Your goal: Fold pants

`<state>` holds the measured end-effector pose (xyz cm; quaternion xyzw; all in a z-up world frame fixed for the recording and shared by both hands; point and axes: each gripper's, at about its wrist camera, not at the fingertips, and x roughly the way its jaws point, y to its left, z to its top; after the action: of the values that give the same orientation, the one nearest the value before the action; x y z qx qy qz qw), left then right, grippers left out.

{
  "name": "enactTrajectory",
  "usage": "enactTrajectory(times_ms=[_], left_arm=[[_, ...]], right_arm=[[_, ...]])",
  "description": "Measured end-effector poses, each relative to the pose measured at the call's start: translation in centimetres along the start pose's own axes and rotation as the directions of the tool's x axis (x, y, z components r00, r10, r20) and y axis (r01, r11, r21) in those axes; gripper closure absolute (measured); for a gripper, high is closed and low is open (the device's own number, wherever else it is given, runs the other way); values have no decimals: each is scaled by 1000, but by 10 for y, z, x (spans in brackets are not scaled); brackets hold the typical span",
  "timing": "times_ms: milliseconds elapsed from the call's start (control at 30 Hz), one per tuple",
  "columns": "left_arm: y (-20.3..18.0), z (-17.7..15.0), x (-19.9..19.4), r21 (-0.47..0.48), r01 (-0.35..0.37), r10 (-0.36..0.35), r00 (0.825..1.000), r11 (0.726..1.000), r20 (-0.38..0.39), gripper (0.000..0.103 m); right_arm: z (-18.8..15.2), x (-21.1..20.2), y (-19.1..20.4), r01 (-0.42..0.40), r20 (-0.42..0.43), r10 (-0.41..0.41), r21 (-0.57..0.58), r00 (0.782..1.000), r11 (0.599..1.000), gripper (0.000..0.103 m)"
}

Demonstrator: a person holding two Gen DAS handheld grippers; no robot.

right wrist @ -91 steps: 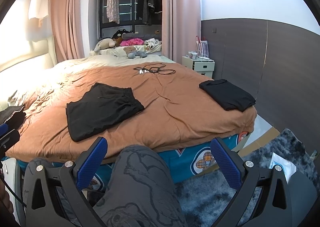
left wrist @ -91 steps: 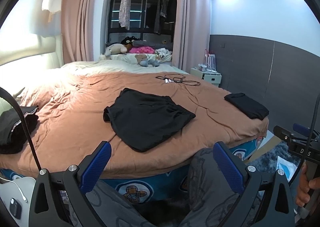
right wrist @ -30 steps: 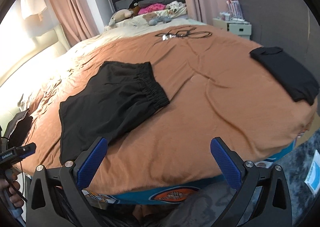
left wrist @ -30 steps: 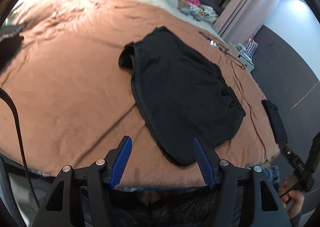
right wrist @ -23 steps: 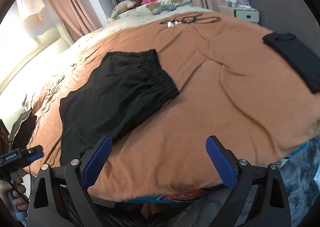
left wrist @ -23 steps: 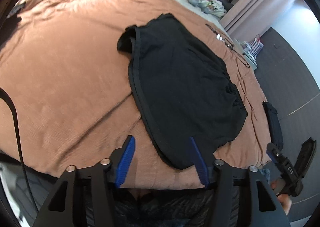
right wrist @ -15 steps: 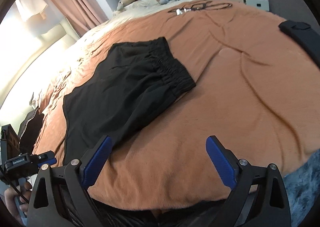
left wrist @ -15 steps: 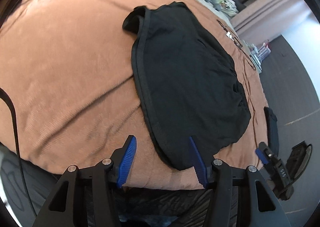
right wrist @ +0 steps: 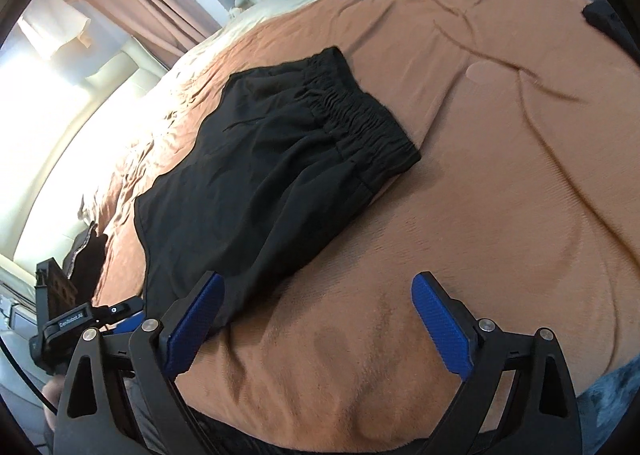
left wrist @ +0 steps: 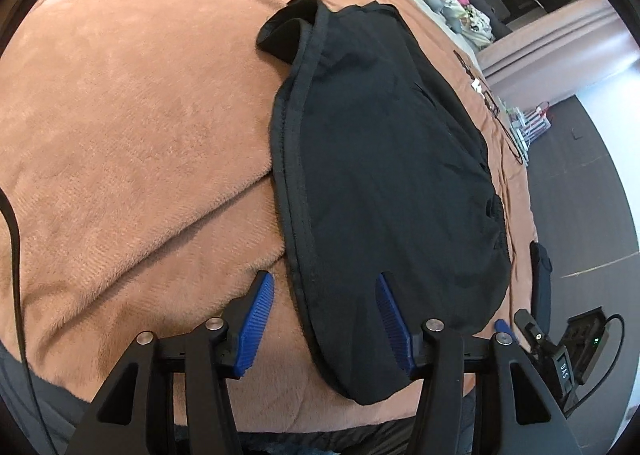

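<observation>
Shorts (left wrist: 384,175) now lie under my left tongs (left wrist: 326,319), jaws closing around the near hem; right tongs (right wrist: 316,319) released.

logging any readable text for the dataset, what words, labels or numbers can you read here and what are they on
"GenRobot.AI": white print on the left gripper body, seen at the left edge of the right wrist view.
"DAS": small label on the right gripper body in the left wrist view; partly blurred, so uncertain.
No print visible on the black pants or the blanket.

Left gripper (left wrist: 322,319): black frame, blue ribbed pads, silver screws.
</observation>
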<state>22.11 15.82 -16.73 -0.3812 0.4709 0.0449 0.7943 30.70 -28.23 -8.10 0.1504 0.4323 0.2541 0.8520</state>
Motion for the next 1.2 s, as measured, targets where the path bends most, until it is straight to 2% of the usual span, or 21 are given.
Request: enactTrajectory(times_ms=[233, 300, 367, 567, 667, 767, 800, 833, 900, 967, 1033, 1200], left_arm=[[11, 0, -2, -43, 66, -66, 998, 997, 0, 51], [12, -7, -2, -78, 110, -112, 993, 991, -30, 54], [11, -13, -1, -105, 153, -159, 986, 983, -52, 54], [12, -27, -8, -143, 181, -191, 980, 973, -57, 54], [13, -31, -10, -141, 175, -183, 982, 974, -43, 56], [13, -33, -6, -126, 143, -148, 989, 982, -29, 69], [12, -33, -4, -121, 127, -131, 991, 984, -26, 80], [12, -33, -3, -122, 111, -115, 993, 986, -25, 90], [11, -35, -3, -128, 123, -126, 992, 984, -17, 97], [8, -35, -6, -112, 128, -129, 992, 985, -2, 99], [4, -37, -11, -90, 150, -149, 989, 985, 13, 100], [-11, -33, -28, -44, 196, -194, 980, 980, 42, 100]], right_arm=[[10, 12, -6, -19, -28, 19, 29, 999, 999, 8], [13, 13, -9, -23, -26, 24, 41, 999, 999, 8], [15, 12, -11, -34, -16, 35, 51, 999, 998, 14], [11, 12, -13, -62, -10, 63, 87, 998, 994, 17], [10, 13, -11, -69, -10, 70, 87, 997, 994, 17], [13, 15, -11, -81, -3, 82, 97, 997, 992, 17], [15, 16, -12, -85, 1, 85, 105, 996, 991, 19], [16, 16, -14, -87, 5, 87, 112, 996, 990, 24], [20, 19, -17, -87, 10, 87, 126, 996, 988, 35], [22, 23, -20, -90, 9, 89, 140, 996, 986, 60], [24, 27, -24, -109, 2, 110, 163, 994, 981, 75], [24, 27, -29, -174, 30, 172, 209, 985, 962, 92]])
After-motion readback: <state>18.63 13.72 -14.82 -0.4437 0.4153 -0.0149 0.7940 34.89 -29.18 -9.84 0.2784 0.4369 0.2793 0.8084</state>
